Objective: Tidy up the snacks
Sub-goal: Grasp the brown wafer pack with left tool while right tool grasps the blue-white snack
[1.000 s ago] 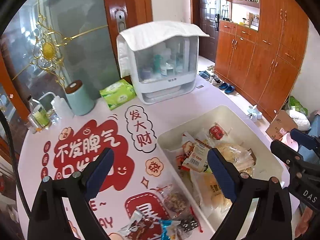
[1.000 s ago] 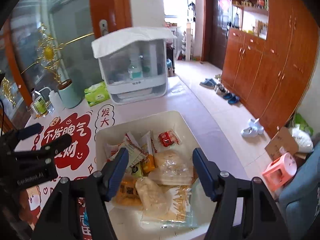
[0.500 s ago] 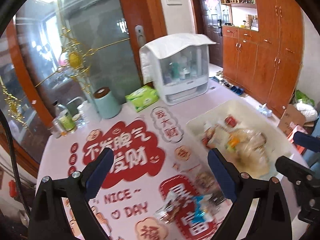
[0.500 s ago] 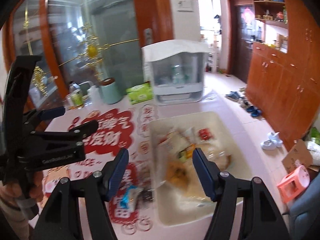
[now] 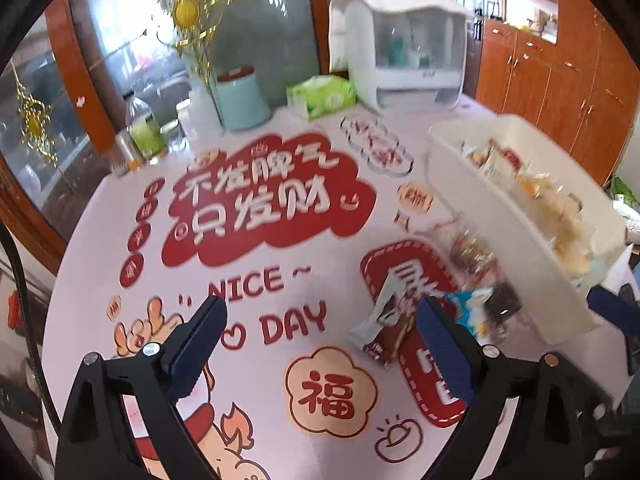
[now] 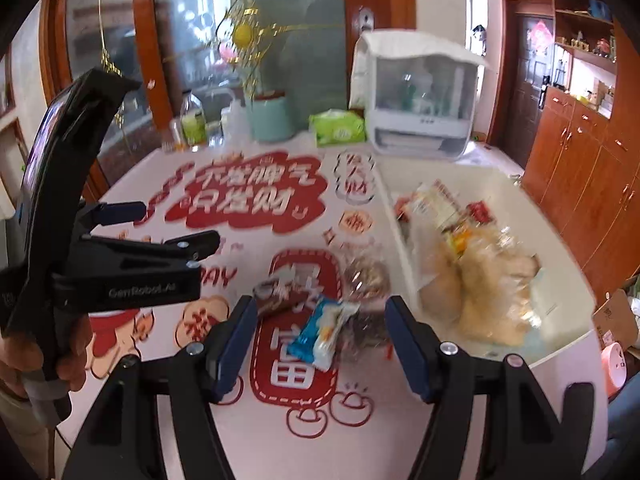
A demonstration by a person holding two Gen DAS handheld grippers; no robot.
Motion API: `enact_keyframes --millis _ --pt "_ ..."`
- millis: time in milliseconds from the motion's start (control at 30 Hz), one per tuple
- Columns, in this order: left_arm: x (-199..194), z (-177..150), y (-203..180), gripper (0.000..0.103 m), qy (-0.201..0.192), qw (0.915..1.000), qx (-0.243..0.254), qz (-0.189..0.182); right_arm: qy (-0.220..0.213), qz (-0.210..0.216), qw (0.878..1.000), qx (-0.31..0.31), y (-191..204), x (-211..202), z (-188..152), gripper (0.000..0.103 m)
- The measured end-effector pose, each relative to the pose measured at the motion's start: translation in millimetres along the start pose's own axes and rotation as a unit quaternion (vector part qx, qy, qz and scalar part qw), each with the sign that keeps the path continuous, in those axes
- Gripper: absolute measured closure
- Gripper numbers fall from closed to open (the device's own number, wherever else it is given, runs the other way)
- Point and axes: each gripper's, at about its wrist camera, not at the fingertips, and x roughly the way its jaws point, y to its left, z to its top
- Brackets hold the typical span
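Biggest thing out here is the round table [image 5: 100,248] with its red-and-white printed cover; next is the white bin [image 6: 404,216], already heaped with soft bagged snacks and sitting beyond and to the right of the right gripper's [image 6: 316,332] fingers; then a little cluster of loose packets right ahead of those fingers: a brown wrapper [image 6: 280,296] near the left fingertip, a blue-and-white packet [image 6: 324,330] pretty much centred between the tips, a clear bag of something nutty [image 6: 366,276] just past it.

Both sets of fingers are spread with nothing in them; the left gripper [image 5: 320,340] is gaping wide over bare tablecloth, with the brown wrapper [image 5: 386,330] just inside its right finger.

My guess on handling: these packets look featherlight, crinkly and slippery, with crushable stuff inside; I'd pinch the blue one across its narrow middle or by a sealed end, gently, rather than squash the puffed part.

View differences: the right wrist camera shows the left gripper side-on with a hand [image 6: 24,360] wrapped round its handle, plus the bin's contents from above; the left wrist camera gets the bin's side wall [image 5: 508,240] and more of the tablecloth's lettering instead.
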Motion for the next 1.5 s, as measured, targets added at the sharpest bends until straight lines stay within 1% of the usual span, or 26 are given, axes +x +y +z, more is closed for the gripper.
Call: enact_keyframes --millis 133,200,300,500,600,733,833,900,967,1000,1033,1067,1100,1133,1233,1367,1500 --pt "23 -9 -5 0.008 0.017 0.9997 0.020 0.003 0.030 0.002 1.000 0.004 6 30 -13 0.036" --pt "34 -11 -8 0.008 0.026 0.9992 0.031 0.000 0.046 -0.005 0.999 0.003 8 48 -20 0.036" --pt "49 -13 -15 0.008 0.037 0.9980 0.050 -0.009 0.057 -0.016 0.998 0.002 10 67 -25 0.036" --pt "78 -13 -23 0.008 0.067 0.9948 0.059 -0.047 0.072 -0.036 0.997 -0.005 12 96 -32 0.036" --pt "89 -13 -27 0.008 0.081 0.9928 0.063 -0.062 0.081 -0.041 0.996 -0.008 11 108 -36 0.036" --pt "105 -14 -32 0.008 0.100 0.9900 0.063 -0.077 0.095 -0.035 0.995 -0.005 9 123 -43 0.037" --pt "114 -16 -34 0.008 0.111 0.9889 0.061 -0.078 0.083 -0.032 0.996 -0.006 9 124 -45 0.043" --pt "121 -17 -34 0.011 0.118 0.9881 0.055 -0.082 0.075 -0.028 0.997 -0.008 9 124 -45 0.054" --pt "121 -17 -32 0.019 0.115 0.9878 0.045 -0.095 0.066 -0.026 0.997 -0.007 7 123 -46 0.062" --pt "120 -17 -32 0.022 0.113 0.9880 0.045 -0.095 0.063 -0.023 0.998 -0.005 6 123 -46 0.062" --pt "119 -17 -32 0.029 0.109 0.9884 0.044 -0.096 0.061 -0.021 0.998 -0.002 4 122 -46 0.063" --pt "118 -16 -32 0.039 0.105 0.9888 0.044 -0.096 0.058 -0.019 0.998 0.000 3 122 -47 0.064" --pt "116 -16 -33 0.045 0.100 0.9894 0.043 -0.096 0.056 -0.017 0.998 0.001 3 121 -47 0.065" --pt "114 -16 -33 0.058 0.097 0.9897 0.041 -0.096 0.055 -0.015 0.998 0.001 3 121 -47 0.066" --pt "112 -17 -33 0.066 0.095 0.9910 0.028 -0.090 0.053 -0.010 0.999 0.000 2 121 -47 0.067" --pt "107 -23 -32 0.069 0.093 0.9921 0.012 -0.083 0.053 0.001 0.999 0.004 1 119 -48 0.068" --pt "100 -29 -30 0.070 0.098 0.9914 -0.005 -0.087 0.053 0.013 0.999 0.008 1 117 -48 0.069"
